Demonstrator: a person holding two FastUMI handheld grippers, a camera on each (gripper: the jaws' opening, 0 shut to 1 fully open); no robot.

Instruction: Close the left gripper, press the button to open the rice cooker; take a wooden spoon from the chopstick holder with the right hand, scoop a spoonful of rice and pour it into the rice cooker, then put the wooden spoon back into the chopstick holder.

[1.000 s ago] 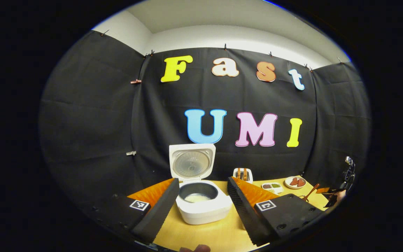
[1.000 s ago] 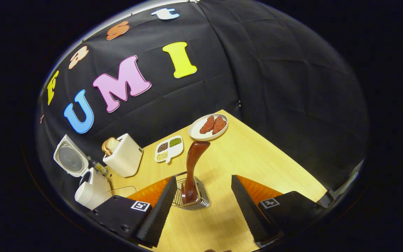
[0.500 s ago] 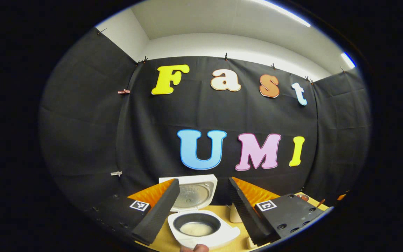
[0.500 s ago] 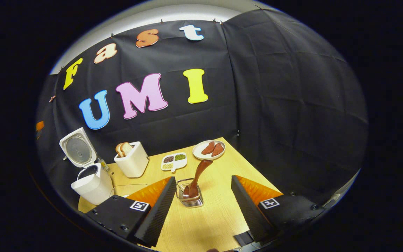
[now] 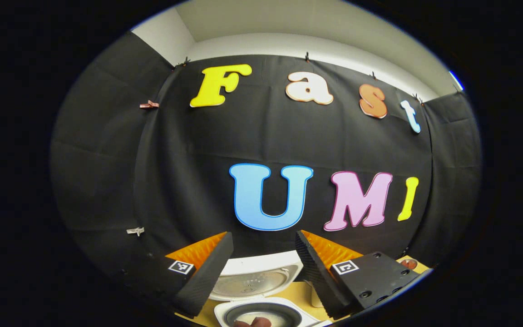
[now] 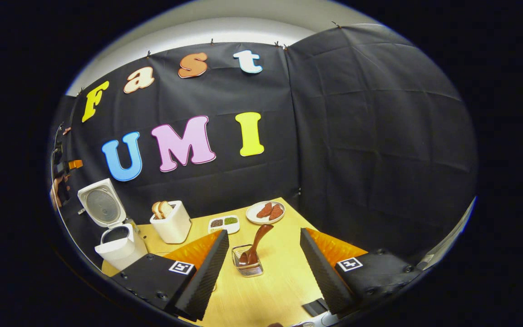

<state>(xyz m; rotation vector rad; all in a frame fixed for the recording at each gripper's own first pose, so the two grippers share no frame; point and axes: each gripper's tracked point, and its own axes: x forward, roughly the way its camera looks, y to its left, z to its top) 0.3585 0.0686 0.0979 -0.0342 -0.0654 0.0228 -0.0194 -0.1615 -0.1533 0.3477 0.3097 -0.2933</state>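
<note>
The white rice cooker (image 6: 118, 243) stands at the table's left with its lid (image 6: 101, 208) raised; in the left gripper view its lid (image 5: 254, 279) and dark pot (image 5: 261, 315) sit low between the fingers. My left gripper (image 5: 263, 268) is open, above and in front of the cooker. The wooden spoon (image 6: 254, 245) leans in the wire chopstick holder (image 6: 247, 262) on the table. My right gripper (image 6: 263, 268) is open, pulled back from the holder, with nothing between its fingers. The other gripper and a hand (image 6: 59, 184) show at the far left.
On the yellow wooden table (image 6: 266, 295) stand a white toaster with bread (image 6: 170, 222), a divided dish of grains (image 6: 224, 223) and a plate of red slices (image 6: 266, 212). A small dark object (image 6: 314, 307) lies near the front edge.
The right gripper has drawn back and up from the holder, leaving the spoon in it. The left gripper has risen and tilted up, so the cooker has slid down its view.
</note>
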